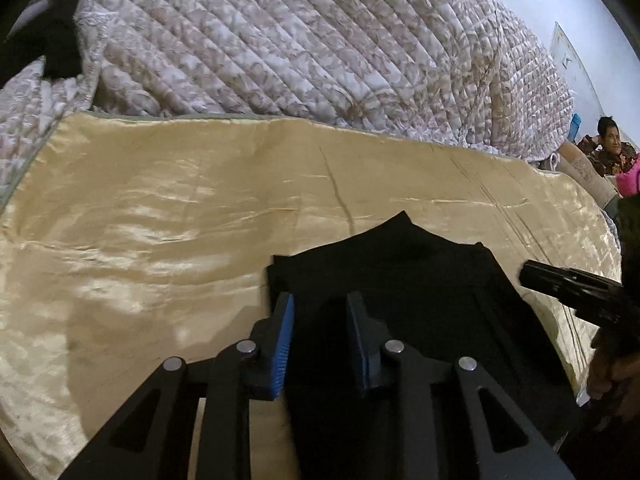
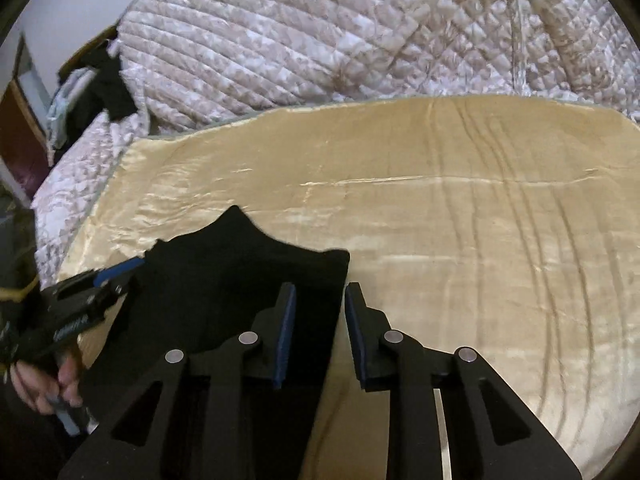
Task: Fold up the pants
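Note:
The black pants (image 1: 400, 280) lie folded flat on a shiny cream satin sheet (image 1: 160, 208). My left gripper (image 1: 320, 300) is open, its blue-padded fingers over the pants' left edge. In the right wrist view the pants (image 2: 224, 268) lie at lower left. My right gripper (image 2: 320, 292) is open, straddling the pants' right edge. Neither gripper holds cloth. The right gripper also shows at the right of the left wrist view (image 1: 568, 284), and the left gripper shows at the left of the right wrist view (image 2: 100, 284).
A quilted floral bedspread (image 1: 300, 40) is bunched up behind the sheet. Dark clothing (image 2: 104, 84) lies on it at the far left. A seated person (image 1: 608, 148) is at the far right beside the bed. The satin sheet (image 2: 480, 220) stretches out to the right.

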`<state>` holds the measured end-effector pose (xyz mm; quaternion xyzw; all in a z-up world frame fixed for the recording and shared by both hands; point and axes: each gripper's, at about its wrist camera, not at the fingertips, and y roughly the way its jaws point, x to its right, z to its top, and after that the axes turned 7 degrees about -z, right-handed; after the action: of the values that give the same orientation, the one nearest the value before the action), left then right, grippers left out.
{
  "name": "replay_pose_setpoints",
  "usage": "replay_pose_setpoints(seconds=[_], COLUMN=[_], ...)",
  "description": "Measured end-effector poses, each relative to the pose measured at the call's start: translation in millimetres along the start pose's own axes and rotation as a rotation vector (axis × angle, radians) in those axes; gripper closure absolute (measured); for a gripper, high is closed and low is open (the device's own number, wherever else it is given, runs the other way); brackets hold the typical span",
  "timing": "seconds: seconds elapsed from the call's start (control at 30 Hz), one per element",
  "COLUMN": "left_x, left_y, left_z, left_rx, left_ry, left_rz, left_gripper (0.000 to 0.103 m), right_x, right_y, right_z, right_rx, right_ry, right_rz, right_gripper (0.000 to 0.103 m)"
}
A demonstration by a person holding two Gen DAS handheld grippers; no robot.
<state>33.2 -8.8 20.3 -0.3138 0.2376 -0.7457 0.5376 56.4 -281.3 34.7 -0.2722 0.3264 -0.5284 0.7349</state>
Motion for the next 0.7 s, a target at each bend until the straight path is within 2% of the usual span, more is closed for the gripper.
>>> replay_pose_setpoints(seconds=[0.17, 0.27, 0.47, 0.63, 0.7], left_x=[9, 22, 34, 30, 27], left_y=[-33, -34, -17, -14, -14], left_z=[-17, -24, -32, -33, -33], left_rx=[0.048, 0.040, -0.014, -0.007, -0.009], left_ry=[0.041, 0.084, 0.138, 0.120, 0.104], left_rz=[-0.052, -0.092, -0.059, -0.035, -0.039], left_gripper=[0.073, 0.073, 0.073, 0.058, 0.056], right_x=[-18, -34, -45, -44, -44], right_y=[-21, -18, -5, -3, -2], right_z=[-20, -28, -32, -35, -36], right_rx=[0.042, 0.043, 0.018, 0.021, 0.027], right_ry=[-0.112, -0.183, -0.224, -0.228, -0.232], right_rz=[0.027, 0.019, -0.013, -0.013, -0.017], right_gripper=[0.077, 0.077, 0.077, 0.076, 0.075])
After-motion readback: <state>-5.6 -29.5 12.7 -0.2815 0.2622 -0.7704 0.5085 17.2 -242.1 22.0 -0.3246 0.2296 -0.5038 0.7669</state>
